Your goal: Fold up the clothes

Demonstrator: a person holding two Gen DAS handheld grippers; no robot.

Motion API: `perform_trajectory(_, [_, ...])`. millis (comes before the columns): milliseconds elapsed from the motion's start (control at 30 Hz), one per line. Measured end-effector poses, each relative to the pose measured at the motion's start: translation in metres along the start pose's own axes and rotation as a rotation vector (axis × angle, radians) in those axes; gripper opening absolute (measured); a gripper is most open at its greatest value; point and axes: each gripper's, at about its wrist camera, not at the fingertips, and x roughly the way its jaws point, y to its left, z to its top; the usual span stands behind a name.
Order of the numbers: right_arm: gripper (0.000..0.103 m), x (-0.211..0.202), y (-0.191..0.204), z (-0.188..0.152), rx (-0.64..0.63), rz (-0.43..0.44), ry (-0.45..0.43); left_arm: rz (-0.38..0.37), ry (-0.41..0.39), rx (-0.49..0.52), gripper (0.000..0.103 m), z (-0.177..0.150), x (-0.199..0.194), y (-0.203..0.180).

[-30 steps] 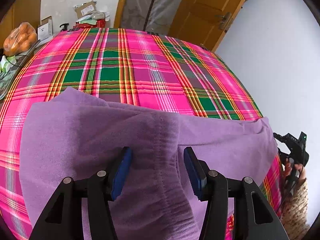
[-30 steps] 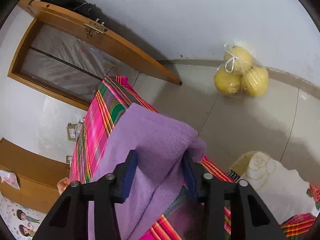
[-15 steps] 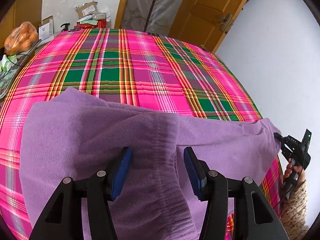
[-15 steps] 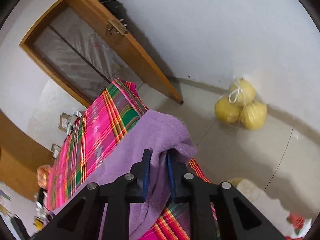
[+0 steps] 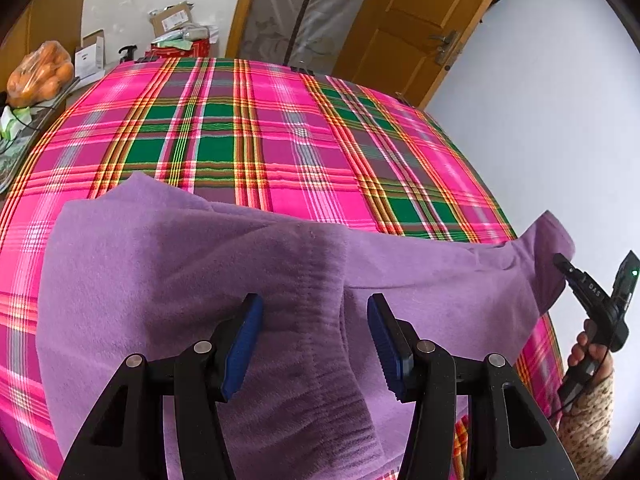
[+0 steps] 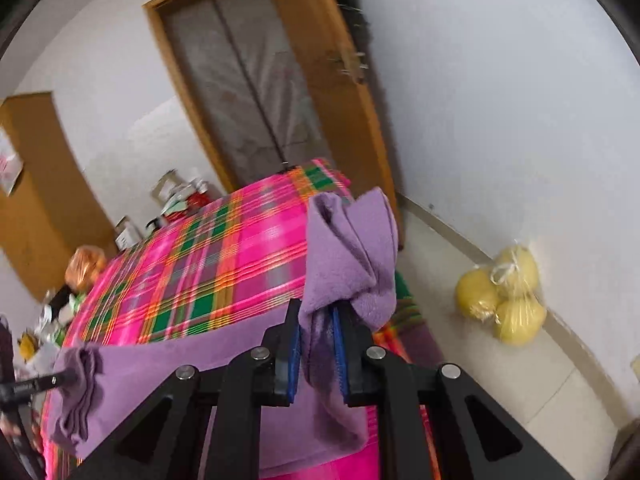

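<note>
One purple garment lies spread along the near edge of the plaid-covered bed, nothing lying on it. Two clear bags hold fruit: oranges beside the bed's far-left corner, yellow pomelos on the floor. Right gripper is clamped on a bunched corner at the right edge; left gripper stands wide open over the ribbed waistband.

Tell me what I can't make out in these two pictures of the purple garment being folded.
- Near edge of the purple garment: left wrist view, covered by the left tool and cut by the bottom edge.
- How much cloth the right tool pinches: right wrist view, hidden between its pads.
- Labels on the boxes: too small in the left wrist view, blurred in the right.
</note>
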Motion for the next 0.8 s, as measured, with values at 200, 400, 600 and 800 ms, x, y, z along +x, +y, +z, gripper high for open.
perform_trajectory(200, [0.014, -0.010, 0.042, -0.004, -0.130, 0.043, -0.003, -0.011, -0.007, -0.003, 0.056, -0.001, -0.003, 0.000])
perform_trajectory(400, [0.006, -0.018, 0.082, -0.015, -0.242, 0.100, 0.001, -0.021, -0.022, -0.011, 0.056, -0.002, -0.010, 0.002])
perform_trajectory(600, [0.005, -0.017, 0.111, -0.027, -0.321, 0.127, 0.006, -0.030, -0.034, -0.023, 0.056, -0.005, -0.016, 0.007])
perform_trajectory(800, [0.041, -0.003, 0.111, -0.042, -0.348, 0.101, 0.075, -0.039, -0.035, -0.028, 0.056, -0.007, -0.018, 0.010])
